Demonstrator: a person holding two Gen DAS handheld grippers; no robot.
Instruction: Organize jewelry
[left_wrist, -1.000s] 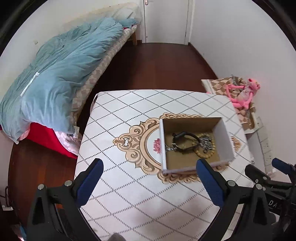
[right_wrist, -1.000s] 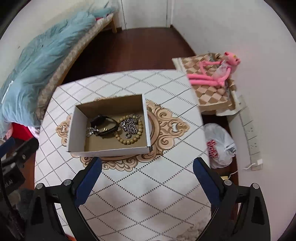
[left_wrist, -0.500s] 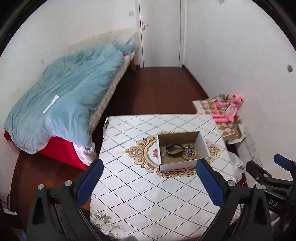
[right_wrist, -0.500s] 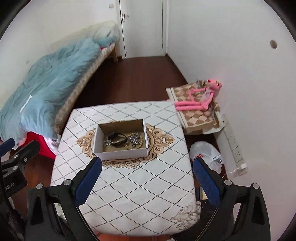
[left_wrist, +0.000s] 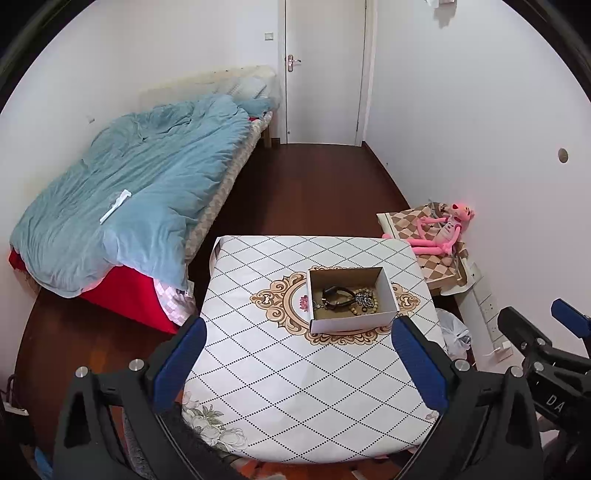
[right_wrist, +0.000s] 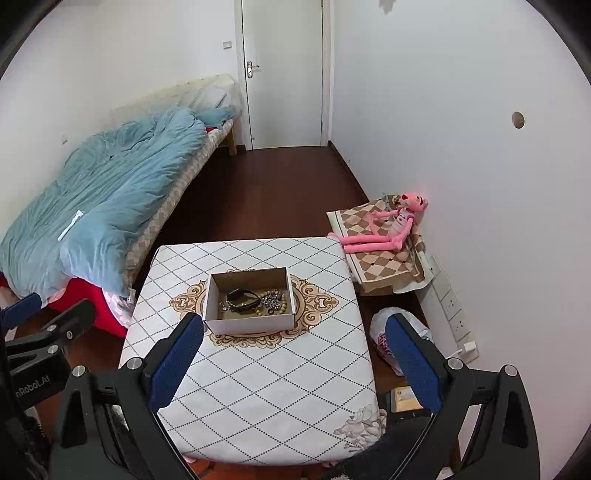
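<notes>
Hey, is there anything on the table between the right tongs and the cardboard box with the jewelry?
Nothing visible. Only bare patterned tablecloth lies between the open right tongs and the cardboard box, whose top is open, with the black band and beads exposed inside.

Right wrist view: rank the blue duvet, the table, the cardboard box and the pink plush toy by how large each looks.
1. blue duvet and table: look similar; the table sits nearer the camera, so unranked
2. cardboard box
3. pink plush toy

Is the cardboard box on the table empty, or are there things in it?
Not empty. The open cardboard box holds a black strap and a beaded bracelet on its floor.
</notes>
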